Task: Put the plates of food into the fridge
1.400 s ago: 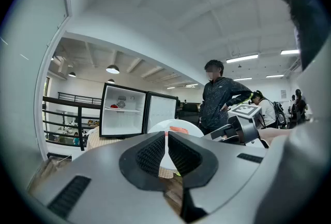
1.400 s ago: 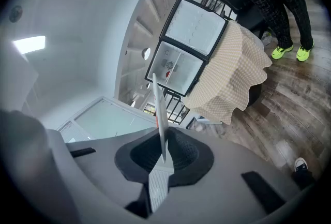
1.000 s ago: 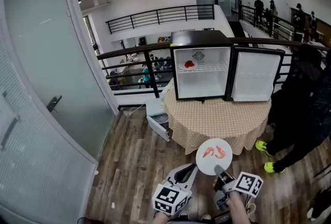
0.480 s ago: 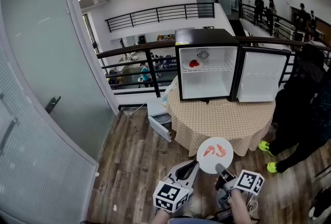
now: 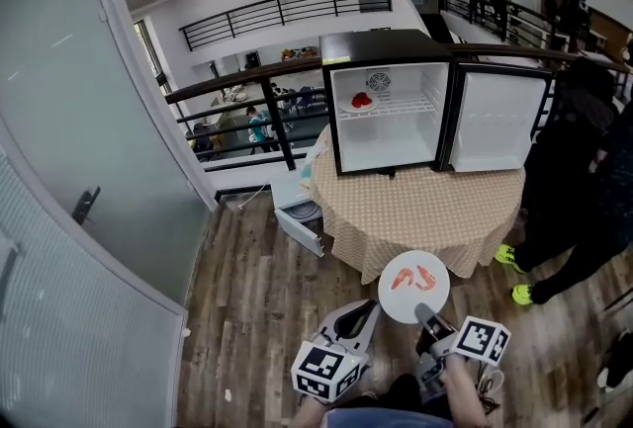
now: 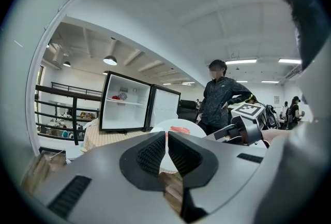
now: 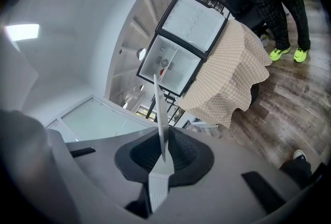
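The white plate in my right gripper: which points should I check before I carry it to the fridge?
1. Right gripper shut on the plate rim: ok.
2. Food lies on the plate: ok.
3. Fridge door open: ok.
4. Free room under the shelf: ok.
5. Person stands beside the table, not before the fridge: ok.
6. Left gripper shut, empty: ok.

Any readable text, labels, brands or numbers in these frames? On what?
None readable.
Marker cubes: black-and-white square patterns only, no letters or digits.
Fridge: no brand legible; round disc on its back wall too small to read.
Plate: plain white, no print.
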A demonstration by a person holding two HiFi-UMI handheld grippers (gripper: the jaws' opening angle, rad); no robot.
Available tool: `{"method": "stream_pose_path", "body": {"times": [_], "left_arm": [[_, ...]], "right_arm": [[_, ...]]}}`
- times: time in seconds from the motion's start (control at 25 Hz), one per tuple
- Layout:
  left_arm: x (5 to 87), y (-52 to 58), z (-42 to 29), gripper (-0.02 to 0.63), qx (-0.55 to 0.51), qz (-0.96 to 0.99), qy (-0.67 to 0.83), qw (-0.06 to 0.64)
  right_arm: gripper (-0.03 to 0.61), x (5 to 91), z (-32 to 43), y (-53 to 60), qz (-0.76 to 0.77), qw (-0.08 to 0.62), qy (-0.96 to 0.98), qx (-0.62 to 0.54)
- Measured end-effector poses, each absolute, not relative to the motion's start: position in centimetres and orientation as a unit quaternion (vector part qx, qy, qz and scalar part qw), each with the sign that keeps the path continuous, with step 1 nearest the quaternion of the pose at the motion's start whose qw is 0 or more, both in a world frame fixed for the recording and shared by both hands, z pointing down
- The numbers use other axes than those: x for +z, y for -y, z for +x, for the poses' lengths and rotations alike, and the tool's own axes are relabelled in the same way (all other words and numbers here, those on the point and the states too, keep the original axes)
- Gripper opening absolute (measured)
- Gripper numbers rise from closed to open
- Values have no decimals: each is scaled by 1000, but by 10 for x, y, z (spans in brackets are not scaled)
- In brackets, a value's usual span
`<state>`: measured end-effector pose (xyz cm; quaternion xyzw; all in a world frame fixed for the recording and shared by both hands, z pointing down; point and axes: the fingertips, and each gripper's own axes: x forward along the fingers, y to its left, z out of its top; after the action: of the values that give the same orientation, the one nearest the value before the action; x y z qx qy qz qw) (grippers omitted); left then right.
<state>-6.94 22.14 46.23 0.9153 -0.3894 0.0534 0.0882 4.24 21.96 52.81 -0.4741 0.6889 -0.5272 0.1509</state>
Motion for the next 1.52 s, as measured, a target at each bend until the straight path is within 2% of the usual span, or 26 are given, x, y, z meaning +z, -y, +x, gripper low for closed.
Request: {"method": "stream_pose_path", "body": {"times": [0.32,0.8,1.52], "left_arm": [[471,-198,-52,12,58,918,379,100],[462,-91,-23,12,62,897,429,90],[476,0,60,12,78,883,453,96]], "right_arm": [[32,536,62,-199,-480,155,-675,-538],[32,531,109,-79,-458,141,-690,-543],[32,539,174,28,-416,118,-698,-571]]}}
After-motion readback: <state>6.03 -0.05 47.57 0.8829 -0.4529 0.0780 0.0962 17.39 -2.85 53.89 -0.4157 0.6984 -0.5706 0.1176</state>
